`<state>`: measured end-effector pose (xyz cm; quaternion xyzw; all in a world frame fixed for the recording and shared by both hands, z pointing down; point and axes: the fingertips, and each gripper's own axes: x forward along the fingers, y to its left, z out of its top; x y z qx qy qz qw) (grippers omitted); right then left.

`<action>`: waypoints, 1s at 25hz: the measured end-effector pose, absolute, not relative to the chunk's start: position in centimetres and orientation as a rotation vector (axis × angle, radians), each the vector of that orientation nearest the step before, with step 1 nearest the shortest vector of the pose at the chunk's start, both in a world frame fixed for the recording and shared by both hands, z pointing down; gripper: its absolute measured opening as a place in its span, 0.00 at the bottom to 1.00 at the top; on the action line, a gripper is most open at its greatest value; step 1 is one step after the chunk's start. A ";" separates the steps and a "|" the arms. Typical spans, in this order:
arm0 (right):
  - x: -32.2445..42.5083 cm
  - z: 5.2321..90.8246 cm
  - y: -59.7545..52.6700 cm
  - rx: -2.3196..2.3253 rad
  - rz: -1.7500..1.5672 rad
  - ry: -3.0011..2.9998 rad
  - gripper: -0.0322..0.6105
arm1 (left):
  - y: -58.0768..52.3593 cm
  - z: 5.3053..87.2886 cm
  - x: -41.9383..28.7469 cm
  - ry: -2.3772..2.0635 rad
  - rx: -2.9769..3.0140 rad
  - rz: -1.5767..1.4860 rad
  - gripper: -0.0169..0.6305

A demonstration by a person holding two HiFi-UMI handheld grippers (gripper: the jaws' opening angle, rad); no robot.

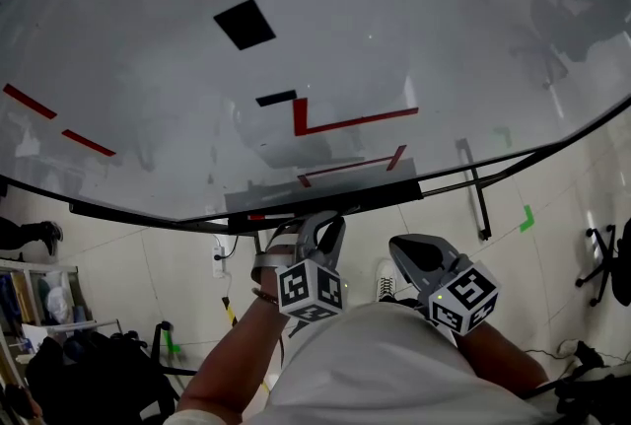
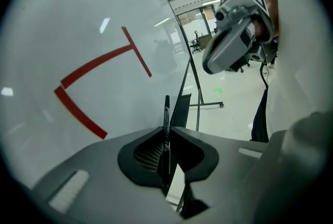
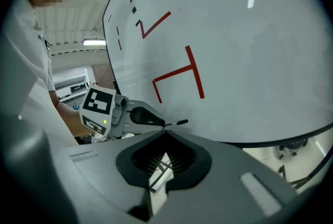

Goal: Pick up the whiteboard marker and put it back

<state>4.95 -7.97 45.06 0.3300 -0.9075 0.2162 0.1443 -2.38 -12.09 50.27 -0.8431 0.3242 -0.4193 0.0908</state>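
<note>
A thin black whiteboard marker [image 2: 167, 114] sticks out forward from between the jaws of my left gripper [image 2: 167, 130], which is shut on it. The marker's tip points at the lower edge of the whiteboard [image 2: 78, 36]. In the head view the left gripper [image 1: 325, 222] is held just under the board's dark tray [image 1: 325, 194], and the marker itself is hidden there. From the right gripper view, the marker [image 3: 179, 122] pokes out of the left gripper [image 3: 162, 123]. My right gripper [image 1: 396, 246] [image 3: 165, 133] is shut on nothing, beside the left one.
The whiteboard [image 1: 296, 38] carries red line marks and black squares. A small red object [image 1: 256, 215] lies on the tray. A stand leg [image 1: 478, 196] drops to the tiled floor. Black bags [image 1: 89, 374] sit lower left, an office chair [image 1: 611, 265] at the right.
</note>
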 end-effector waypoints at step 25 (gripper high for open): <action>6.1 46.2 -9.2 0.977 0.661 -2.575 0.05 | -15.2 56.1 -0.7 0.786 -2.368 -1.422 0.12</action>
